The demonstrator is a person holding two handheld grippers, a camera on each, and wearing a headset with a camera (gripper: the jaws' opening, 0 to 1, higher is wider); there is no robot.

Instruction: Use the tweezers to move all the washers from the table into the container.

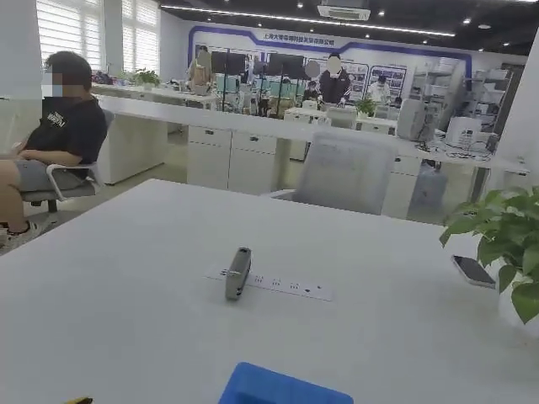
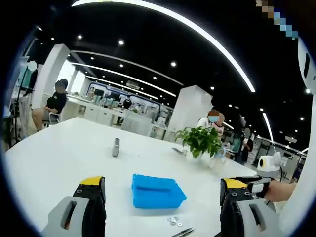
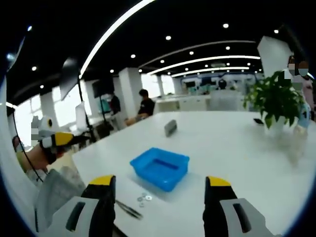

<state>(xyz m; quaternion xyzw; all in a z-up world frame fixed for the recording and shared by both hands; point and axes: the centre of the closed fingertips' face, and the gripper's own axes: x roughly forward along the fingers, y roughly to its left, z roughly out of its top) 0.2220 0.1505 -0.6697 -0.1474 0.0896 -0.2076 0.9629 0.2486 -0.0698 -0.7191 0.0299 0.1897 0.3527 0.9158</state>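
The white table (image 1: 126, 320) carries the blue container (image 2: 157, 190) near its near edge. I judge this keeps the carry short, as the tweezers (image 3: 129, 210) and the small cluster of washers (image 3: 143, 199) lie just beside the container's near side. The left gripper (image 2: 162, 183) and right gripper (image 3: 160, 181) are both held above the near edge with jaws spread wide and nothing between them, apparently ready to take the tweezers. The head view looks farther out and catches a corner of the container, while the gripper views show tweezers and washers untouched on the table.
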